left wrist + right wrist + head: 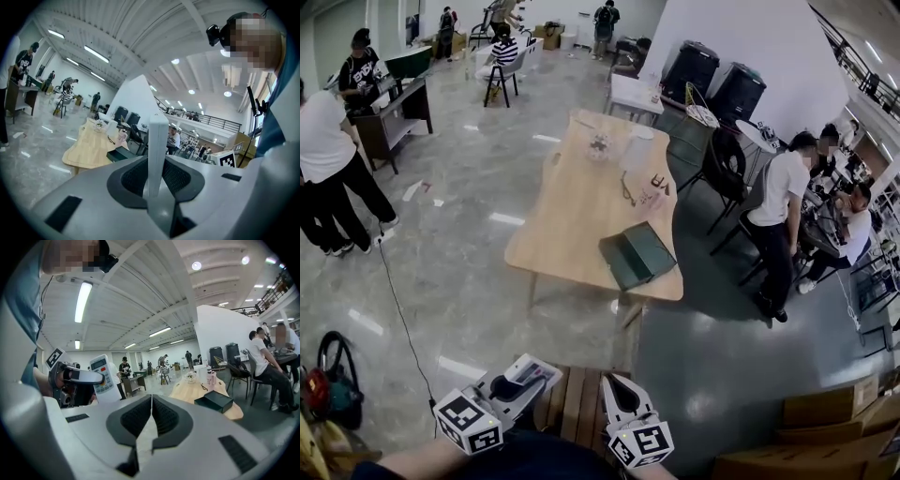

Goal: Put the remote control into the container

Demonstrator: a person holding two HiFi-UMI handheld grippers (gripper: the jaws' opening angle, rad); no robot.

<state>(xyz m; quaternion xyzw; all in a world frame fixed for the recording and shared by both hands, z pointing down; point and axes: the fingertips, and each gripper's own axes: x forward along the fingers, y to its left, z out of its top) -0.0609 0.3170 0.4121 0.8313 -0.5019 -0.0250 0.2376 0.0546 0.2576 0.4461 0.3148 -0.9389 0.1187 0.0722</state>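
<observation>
A white remote control (532,373) with a small screen and buttons sticks forward out of my left gripper (514,384), whose jaws are shut on it. The left gripper view shows it edge-on as a white slab (158,140) upright between the pads. In the right gripper view it (104,376) stands beside the left gripper (77,377). My right gripper (615,384) is shut with nothing in it, its pads meeting (151,416). A dark green box-like container (636,255) lies far ahead at the near end of a long wooden table (572,220).
Glasses, a pink bottle (646,199) and a glass dish lie further along the table. Chairs and several people stand to the right and at the far left. A slatted wooden piece (577,403) is just below the grippers. Cardboard boxes (830,427) sit at bottom right.
</observation>
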